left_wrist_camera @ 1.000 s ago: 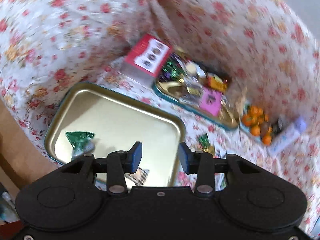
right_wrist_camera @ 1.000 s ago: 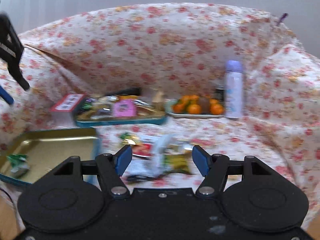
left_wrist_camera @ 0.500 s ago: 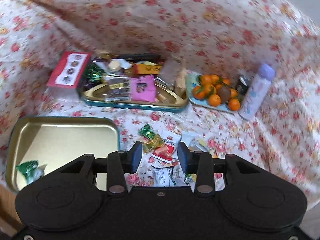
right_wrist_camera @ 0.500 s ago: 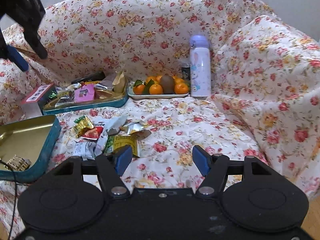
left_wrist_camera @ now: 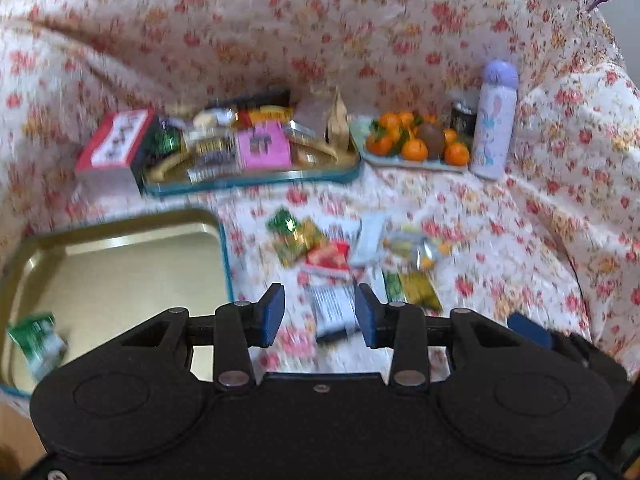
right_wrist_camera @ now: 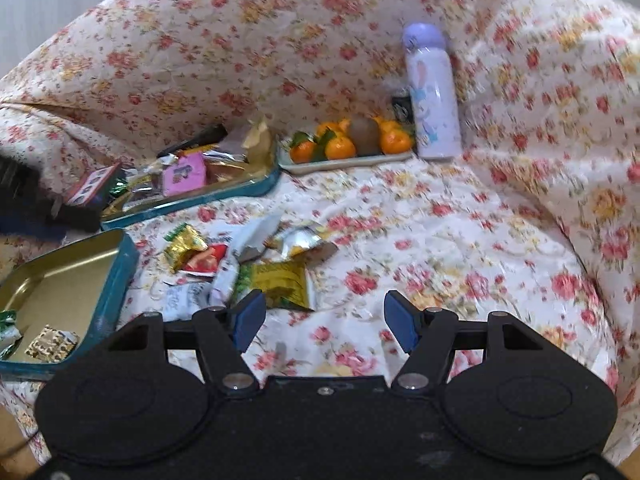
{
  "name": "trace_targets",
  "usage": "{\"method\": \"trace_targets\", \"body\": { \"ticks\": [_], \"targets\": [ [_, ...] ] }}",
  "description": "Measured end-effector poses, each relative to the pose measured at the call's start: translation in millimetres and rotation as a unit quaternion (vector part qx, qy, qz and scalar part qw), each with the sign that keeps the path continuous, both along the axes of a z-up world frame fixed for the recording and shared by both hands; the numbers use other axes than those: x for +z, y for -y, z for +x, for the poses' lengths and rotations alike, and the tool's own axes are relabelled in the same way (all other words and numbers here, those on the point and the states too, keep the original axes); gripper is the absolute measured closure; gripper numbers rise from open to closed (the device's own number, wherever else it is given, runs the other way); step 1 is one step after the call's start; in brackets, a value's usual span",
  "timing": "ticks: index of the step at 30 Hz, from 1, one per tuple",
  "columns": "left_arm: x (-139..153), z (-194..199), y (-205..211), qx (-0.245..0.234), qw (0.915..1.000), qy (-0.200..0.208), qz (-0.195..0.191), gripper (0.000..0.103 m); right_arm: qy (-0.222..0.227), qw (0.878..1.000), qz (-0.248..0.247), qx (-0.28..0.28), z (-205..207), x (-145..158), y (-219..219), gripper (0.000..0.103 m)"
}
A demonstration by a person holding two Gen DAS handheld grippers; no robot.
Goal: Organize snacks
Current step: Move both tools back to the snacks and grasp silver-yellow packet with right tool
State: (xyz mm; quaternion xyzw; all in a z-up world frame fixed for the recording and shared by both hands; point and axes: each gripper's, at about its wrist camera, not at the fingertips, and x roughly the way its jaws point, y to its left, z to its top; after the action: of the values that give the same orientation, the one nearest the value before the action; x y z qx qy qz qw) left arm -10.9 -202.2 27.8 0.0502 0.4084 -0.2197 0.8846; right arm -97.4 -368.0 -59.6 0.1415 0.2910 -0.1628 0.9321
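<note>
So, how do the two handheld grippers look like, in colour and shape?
Both look alike. The left gripper and the right gripper each have a matte black body with two round raised discs, silver screws, and two black fingers ending in blue pads. No cables, sleeves or hands are visible.

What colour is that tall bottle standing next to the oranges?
The bottle is pale lilac with a purple cap and a cartoon rabbit print; the right wrist view shows it best.

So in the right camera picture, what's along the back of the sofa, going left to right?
Red box → full snack tin → plate of oranges → purple bottle.
</note>
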Motion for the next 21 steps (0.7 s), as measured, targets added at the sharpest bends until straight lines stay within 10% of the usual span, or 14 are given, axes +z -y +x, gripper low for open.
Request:
{"method": "trace_targets", "body": {
  "ticks": [21],
  "targets": [
    [-81,-25,9,-0.010,0.9993,-0.025,0.027,0.057,-0.024,0.992,-0.087,0.083,108,4,11,0.036]
  ]
}}
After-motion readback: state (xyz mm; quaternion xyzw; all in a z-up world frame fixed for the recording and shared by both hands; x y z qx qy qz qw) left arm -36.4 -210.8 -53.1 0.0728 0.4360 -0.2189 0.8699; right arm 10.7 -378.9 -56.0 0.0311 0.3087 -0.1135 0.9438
